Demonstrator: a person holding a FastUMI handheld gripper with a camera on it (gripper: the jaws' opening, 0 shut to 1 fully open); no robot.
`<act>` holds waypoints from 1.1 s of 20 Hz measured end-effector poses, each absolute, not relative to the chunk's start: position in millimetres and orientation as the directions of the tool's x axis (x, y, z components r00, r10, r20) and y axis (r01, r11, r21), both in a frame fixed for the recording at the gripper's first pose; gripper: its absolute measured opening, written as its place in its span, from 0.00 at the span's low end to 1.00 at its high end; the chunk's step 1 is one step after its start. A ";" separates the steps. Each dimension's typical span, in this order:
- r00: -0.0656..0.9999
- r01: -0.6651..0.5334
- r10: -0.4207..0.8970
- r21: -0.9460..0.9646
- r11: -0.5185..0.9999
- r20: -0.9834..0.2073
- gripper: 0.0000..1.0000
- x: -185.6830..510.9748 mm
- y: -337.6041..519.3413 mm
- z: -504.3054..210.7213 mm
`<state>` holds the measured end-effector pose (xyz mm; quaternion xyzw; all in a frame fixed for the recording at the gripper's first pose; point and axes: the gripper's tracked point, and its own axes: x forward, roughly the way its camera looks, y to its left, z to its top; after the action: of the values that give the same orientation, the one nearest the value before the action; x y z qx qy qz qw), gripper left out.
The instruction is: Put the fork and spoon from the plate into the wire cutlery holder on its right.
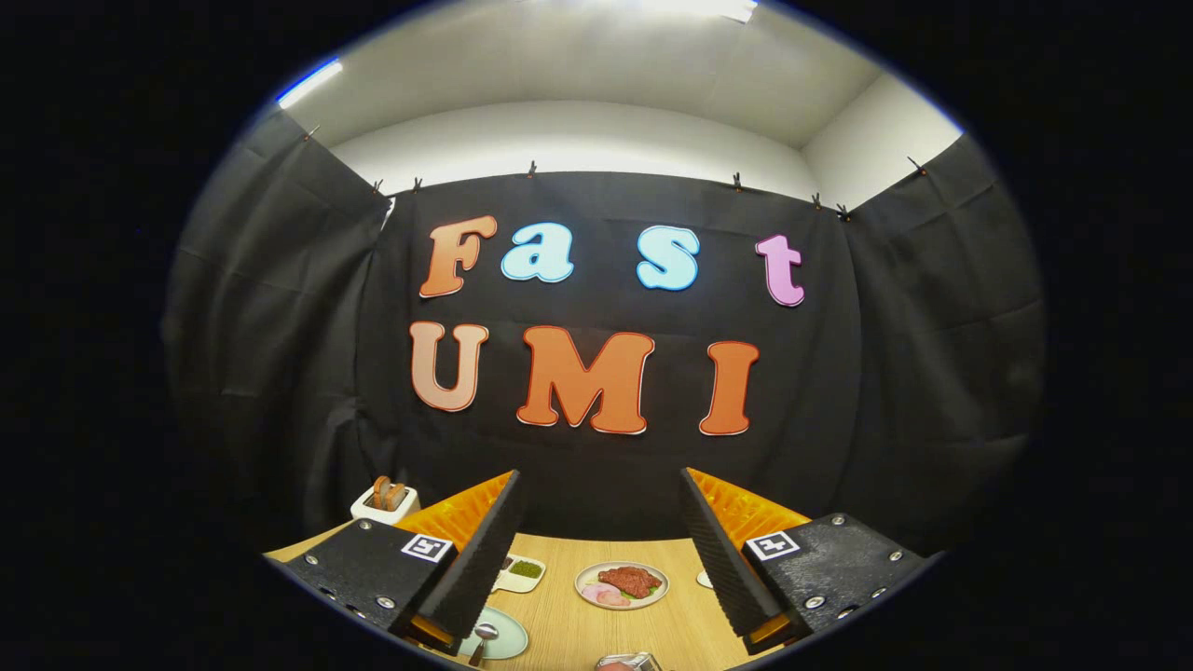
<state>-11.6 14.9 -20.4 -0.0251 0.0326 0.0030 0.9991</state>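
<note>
The gripper [596, 550] hangs with its ribbed black jaws spread wide, gripping nothing. The pale green round plate [508, 638] lies low, just beside the left finger, on the light wooden worktop [578, 624]. A shiny metal spoon [483, 636] rests on it, handle running toward the gripper. I cannot make out the fork or the wire holder.

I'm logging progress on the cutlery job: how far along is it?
Nothing looks done yet. The hand-held gripper is open and empty above the table. A spoon still lies on the pale plate near the left finger. The fork and holder can't be made out.
</note>
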 end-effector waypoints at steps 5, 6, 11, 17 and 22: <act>0.983 -0.069 0.069 0.006 0.998 -0.170 0.98 -6.0 41.5 -57.2; 0.975 -0.086 0.087 0.014 0.996 -0.207 0.98 -5.0 50.1 -71.1; 0.877 -0.164 0.169 0.051 0.985 -0.450 0.99 -13.4 93.2 -162.8; 0.687 -0.205 0.227 0.116 0.972 -0.690 0.98 -27.3 133.9 -249.5; 0.503 -0.227 0.210 0.106 0.968 -0.838 0.97 -44.4 153.7 -314.7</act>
<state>-44.4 153.7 -314.7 -0.0090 0.4822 0.1262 0.8669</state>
